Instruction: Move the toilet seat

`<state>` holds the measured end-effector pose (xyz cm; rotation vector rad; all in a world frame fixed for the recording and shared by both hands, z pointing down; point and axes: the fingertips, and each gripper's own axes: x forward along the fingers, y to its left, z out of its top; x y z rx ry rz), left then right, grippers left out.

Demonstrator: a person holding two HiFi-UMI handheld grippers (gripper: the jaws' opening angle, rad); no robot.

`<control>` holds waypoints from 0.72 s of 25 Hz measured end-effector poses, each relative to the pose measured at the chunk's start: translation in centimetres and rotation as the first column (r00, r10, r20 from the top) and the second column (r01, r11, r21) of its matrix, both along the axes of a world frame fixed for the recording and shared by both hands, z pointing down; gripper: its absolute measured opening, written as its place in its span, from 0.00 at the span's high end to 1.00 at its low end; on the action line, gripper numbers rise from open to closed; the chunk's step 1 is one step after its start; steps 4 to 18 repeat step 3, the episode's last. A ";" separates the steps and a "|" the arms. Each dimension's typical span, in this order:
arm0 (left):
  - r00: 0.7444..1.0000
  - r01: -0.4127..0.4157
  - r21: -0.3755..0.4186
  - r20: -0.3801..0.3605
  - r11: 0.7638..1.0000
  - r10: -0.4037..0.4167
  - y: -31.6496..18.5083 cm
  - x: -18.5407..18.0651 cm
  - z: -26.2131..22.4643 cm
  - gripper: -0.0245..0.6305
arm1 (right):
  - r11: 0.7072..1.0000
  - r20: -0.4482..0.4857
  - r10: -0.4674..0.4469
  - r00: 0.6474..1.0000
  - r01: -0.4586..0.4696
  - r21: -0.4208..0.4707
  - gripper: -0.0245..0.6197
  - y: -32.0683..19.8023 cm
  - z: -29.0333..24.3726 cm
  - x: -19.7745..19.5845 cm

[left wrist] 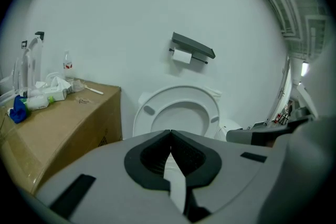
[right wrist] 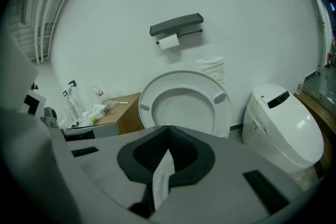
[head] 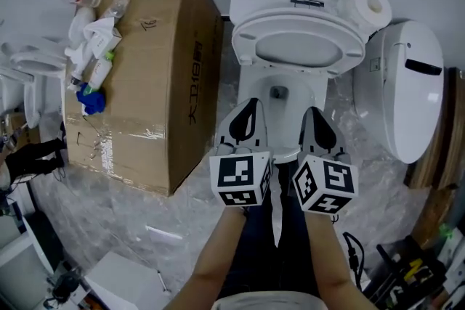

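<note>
Left gripper (head: 251,109) and right gripper (head: 314,114) are closed, empty; the raised toilet seat (head: 299,22) stands ahead, so I'd push its rim evenly.

Clutter along the bathroom wall

A cardboard box (head: 145,69) stands on the plastic sheet (head: 102,207) covering the floor. On its top lie bottles (head: 98,70), crumpled tissue (head: 98,35) and a blue cloth (head: 92,99). A grey holder (left wrist: 192,45) on the wall has a paper roll (left wrist: 181,56) under it. A lidded white unit (head: 405,87) stands at the right, with cables (head: 356,254) on the floor nearby.
</note>
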<state>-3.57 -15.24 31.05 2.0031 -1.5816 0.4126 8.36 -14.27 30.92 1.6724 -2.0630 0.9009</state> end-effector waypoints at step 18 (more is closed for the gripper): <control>1.000 -0.012 0.003 -0.011 1.000 0.012 1.1 0.5 -0.8 0.94 | 1.000 -0.010 0.000 1.000 0.000 0.014 0.94 0.8 -1.3 0.2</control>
